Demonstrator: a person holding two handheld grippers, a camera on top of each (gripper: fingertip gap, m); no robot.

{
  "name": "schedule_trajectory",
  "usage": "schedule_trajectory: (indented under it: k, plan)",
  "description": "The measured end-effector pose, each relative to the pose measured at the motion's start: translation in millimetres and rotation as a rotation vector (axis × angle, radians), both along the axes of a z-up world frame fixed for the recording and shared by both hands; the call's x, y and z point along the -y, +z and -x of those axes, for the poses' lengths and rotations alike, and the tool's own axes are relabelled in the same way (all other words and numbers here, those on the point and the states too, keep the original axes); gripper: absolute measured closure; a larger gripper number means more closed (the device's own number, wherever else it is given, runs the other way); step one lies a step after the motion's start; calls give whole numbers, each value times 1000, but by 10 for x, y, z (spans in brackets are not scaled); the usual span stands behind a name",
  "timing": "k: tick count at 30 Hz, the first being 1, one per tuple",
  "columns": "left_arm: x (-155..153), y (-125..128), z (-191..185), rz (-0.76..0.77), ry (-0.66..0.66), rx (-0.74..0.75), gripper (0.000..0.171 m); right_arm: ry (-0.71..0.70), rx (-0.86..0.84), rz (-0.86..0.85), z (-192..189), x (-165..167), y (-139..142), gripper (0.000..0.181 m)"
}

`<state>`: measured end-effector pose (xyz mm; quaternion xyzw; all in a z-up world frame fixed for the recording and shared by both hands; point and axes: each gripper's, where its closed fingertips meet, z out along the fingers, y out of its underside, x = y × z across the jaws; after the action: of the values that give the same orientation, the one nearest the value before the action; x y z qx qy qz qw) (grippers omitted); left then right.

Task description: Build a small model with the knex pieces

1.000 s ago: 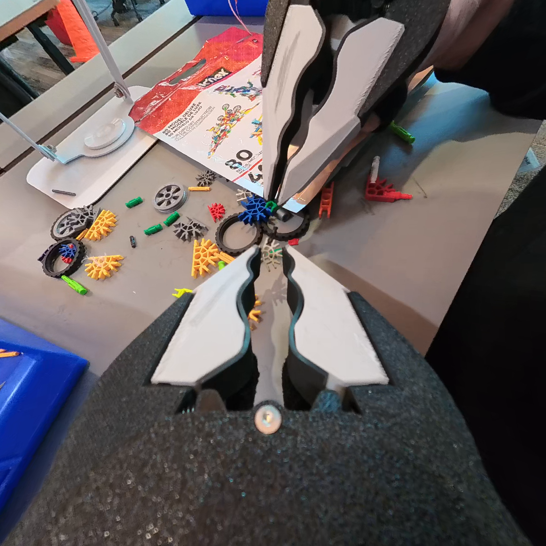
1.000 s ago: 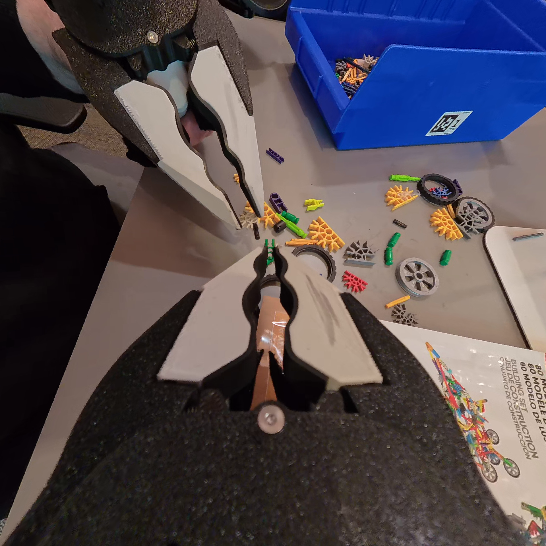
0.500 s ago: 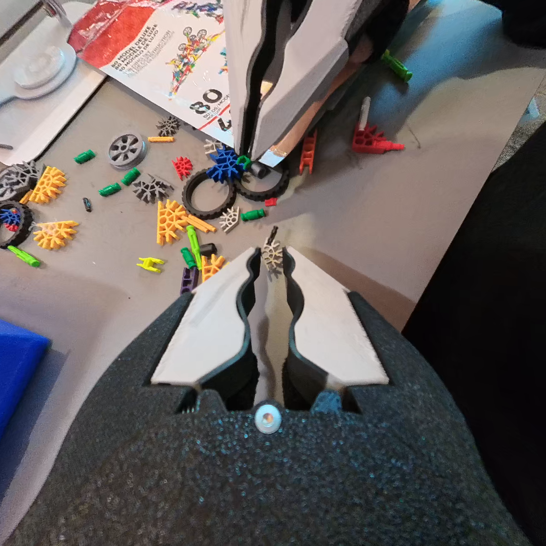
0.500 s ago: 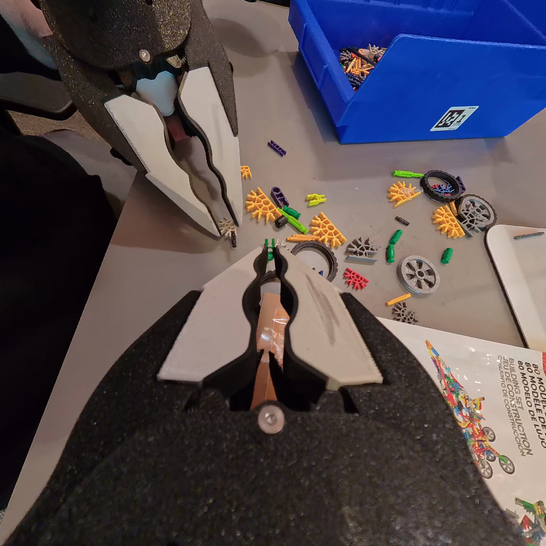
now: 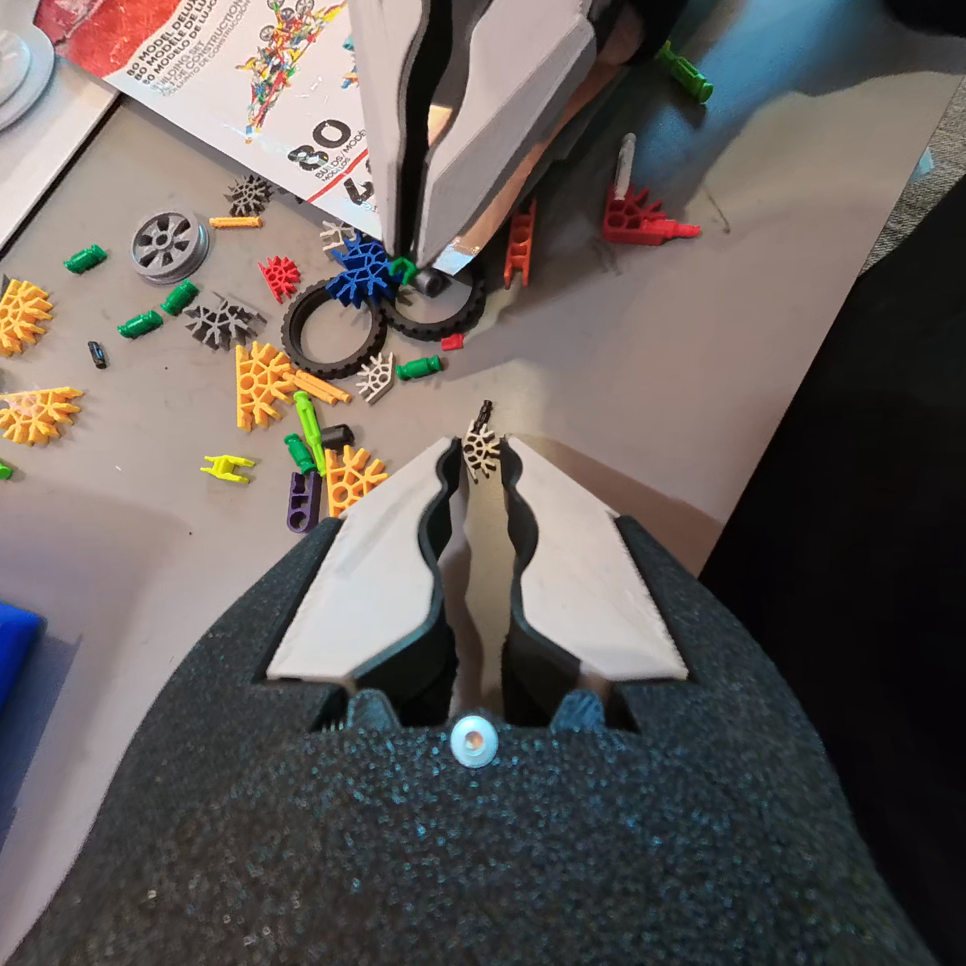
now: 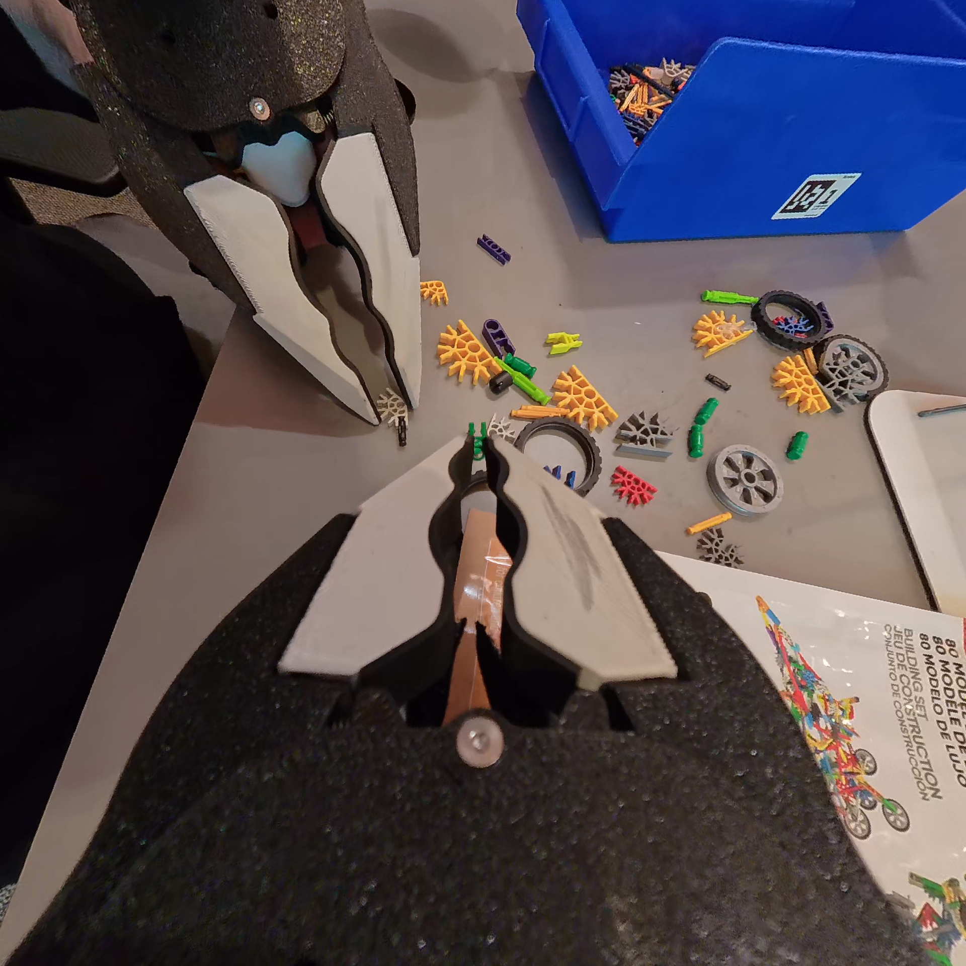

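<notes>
Since a second ago my left claw (image 5: 482, 444) has drawn back from the scattered pieces toward the desk (image 5: 601, 376) edge, carrying the pale snowflake connector (image 5: 480, 453) with its short black rod (image 5: 485, 412), fingers closed on it. My right claw (image 6: 478, 444) hasn't moved off: nearly closed, pinching a small green clip (image 6: 476, 438) beside the black tire (image 6: 562, 453).

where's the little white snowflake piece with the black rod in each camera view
Left wrist view: white snowflake connector sits centre, clamped between the left gripper tips.
Right wrist view: it shows left of centre, at the far gripper's tips.
Shared landmark: the black tyre on the grey table.
</notes>
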<state>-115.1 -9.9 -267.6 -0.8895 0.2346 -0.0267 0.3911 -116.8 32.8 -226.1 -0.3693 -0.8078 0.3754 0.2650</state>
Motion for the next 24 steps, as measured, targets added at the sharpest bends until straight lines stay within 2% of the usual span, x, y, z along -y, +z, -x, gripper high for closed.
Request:
schedule_trajectory:
  k: [14, 24]
  plan:
    - [48, 80, 71, -6, 43, 47, 151, -14, 23, 0, -13, -49, -34, 178]
    - [76, -1, 9, 25, 22, 20, 155, 48, 85, -14, -94, 54, -159, 178]
